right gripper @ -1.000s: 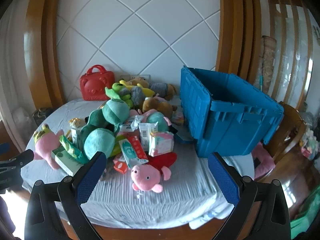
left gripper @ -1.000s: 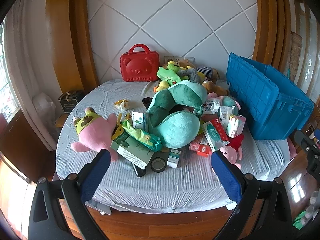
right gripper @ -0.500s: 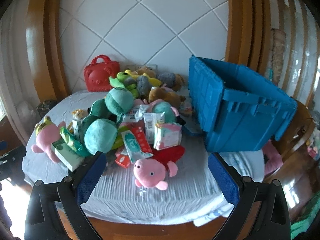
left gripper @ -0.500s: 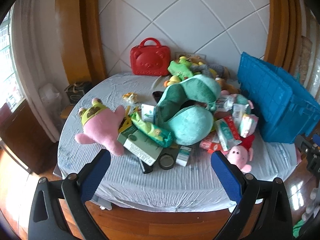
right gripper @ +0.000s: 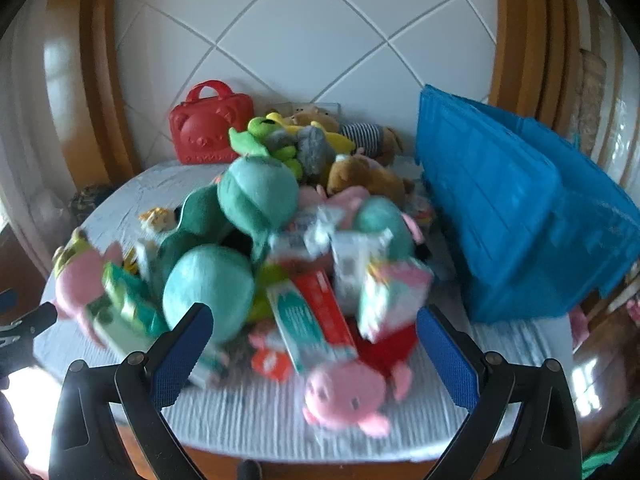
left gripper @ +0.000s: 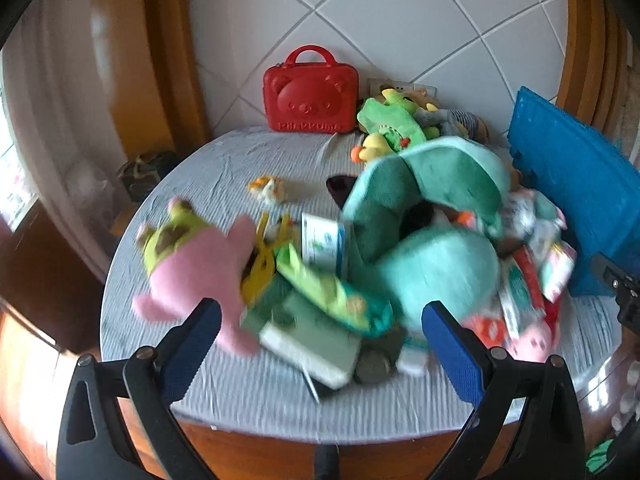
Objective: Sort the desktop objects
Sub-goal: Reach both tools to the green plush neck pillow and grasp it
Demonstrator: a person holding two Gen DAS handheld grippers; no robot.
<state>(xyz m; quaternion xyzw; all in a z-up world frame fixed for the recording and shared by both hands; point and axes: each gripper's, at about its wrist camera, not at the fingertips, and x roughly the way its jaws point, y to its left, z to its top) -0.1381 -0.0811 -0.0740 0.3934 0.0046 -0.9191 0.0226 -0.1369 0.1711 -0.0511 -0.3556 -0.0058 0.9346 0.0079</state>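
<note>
The blue crate (right gripper: 516,216) stands at the right side of the round table (left gripper: 256,404), and everything else is placed from it. Just beside its left wall lies the heap of toys and packets: a teal neck pillow (left gripper: 432,216), a pink pig plush (right gripper: 344,396) at the near edge, a red-and-teal box (right gripper: 316,320) above the pig, and a pink plush with a green cap (left gripper: 200,264) farthest from the crate. A red bear case (left gripper: 311,94) stands against the wall, well apart from the crate. The left gripper (left gripper: 320,344) and right gripper (right gripper: 308,350) both hover with fingers spread wide, holding nothing. Both views are blurred.
</note>
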